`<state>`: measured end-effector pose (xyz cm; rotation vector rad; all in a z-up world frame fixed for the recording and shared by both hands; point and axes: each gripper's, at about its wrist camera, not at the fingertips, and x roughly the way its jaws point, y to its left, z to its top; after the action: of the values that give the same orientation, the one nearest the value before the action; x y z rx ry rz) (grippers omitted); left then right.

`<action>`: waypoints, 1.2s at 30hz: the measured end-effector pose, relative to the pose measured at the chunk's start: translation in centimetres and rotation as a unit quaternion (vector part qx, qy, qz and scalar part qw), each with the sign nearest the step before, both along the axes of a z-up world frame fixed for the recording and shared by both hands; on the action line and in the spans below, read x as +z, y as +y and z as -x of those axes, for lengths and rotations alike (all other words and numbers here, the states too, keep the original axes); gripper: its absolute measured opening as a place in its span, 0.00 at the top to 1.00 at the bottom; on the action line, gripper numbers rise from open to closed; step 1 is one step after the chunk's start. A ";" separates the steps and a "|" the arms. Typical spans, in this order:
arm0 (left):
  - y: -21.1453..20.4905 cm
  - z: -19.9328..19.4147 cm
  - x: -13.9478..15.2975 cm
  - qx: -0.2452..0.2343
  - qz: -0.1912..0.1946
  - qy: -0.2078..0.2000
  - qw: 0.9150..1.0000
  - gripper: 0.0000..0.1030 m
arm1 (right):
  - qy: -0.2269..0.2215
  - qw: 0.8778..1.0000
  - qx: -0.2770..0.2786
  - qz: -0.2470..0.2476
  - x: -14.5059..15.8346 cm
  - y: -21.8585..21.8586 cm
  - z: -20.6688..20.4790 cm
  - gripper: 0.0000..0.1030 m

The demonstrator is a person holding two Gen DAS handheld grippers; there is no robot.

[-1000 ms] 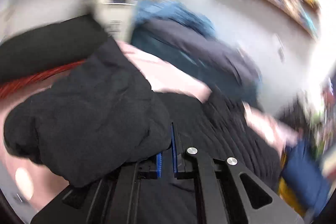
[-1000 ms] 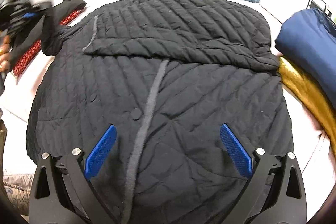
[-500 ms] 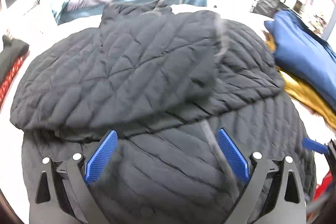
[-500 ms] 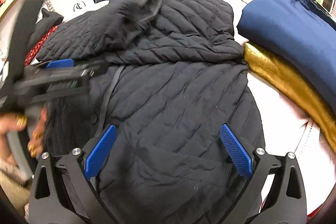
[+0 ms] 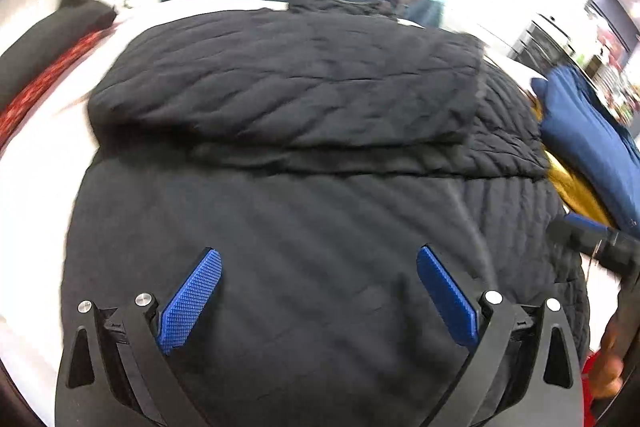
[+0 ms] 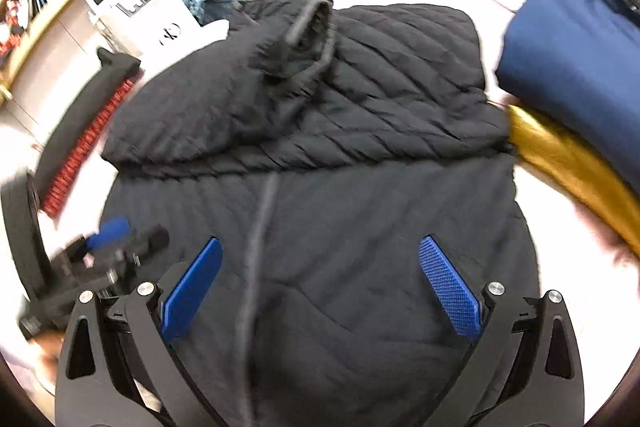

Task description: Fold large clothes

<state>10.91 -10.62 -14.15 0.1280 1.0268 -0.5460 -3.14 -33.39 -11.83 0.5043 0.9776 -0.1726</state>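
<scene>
The black quilted puffer jacket (image 6: 320, 227) lies spread flat on the pale pink bed cover (image 6: 568, 267), collar at the far end, hem nearest, with both sleeves already folded across the chest into a thick band. It looks soft, puffy and light for its bulk, and its smooth shell is likely slippery, so a shallow pinch would probably slide off; the padding will spring back and want pressing down after each fold. The sensible places to take hold are the two near hem corners, with a deep bite through both layers, to carry the lower half up over the sleeves. The left gripper (image 5: 318, 291) hangs over the near left part of the jacket, its blue pads wide apart and nothing between them. The right gripper (image 6: 320, 287) hovers over the near right part, equally spread and empty. To the right, touching the jacket's edge, lie a folded gold satin cloth (image 6: 568, 163) and a navy blue folded garment (image 6: 568, 47).
</scene>
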 end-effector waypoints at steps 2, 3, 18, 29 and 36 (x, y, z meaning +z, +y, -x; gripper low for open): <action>2.6 -0.2 0.0 0.037 0.004 0.003 0.999 0.06 | -0.011 1.000 0.010 -0.023 0.4 0.2 -1.7 0.05; 3.7 -0.3 -0.2 0.051 0.006 0.005 0.999 0.06 | -0.014 0.999 0.014 -0.033 0.4 0.4 -2.6 0.05; 10.3 -0.7 -1.1 0.125 0.019 0.026 0.992 0.06 | -0.031 0.999 0.018 -0.032 -0.9 0.3 -12.2 0.56; 6.2 -5.5 3.4 0.087 0.019 -0.029 0.996 0.07 | -0.004 0.994 -0.001 0.107 1.0 -4.5 -10.6 0.61; -0.6 -12.1 2.5 0.040 -0.061 -0.025 0.997 0.07 | -0.029 0.974 0.159 0.161 0.3 0.0 -13.3 0.63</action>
<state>23.00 -11.19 -11.63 0.2065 1.0123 -0.4064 10.11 -33.40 -11.58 0.0524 0.9372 -0.0260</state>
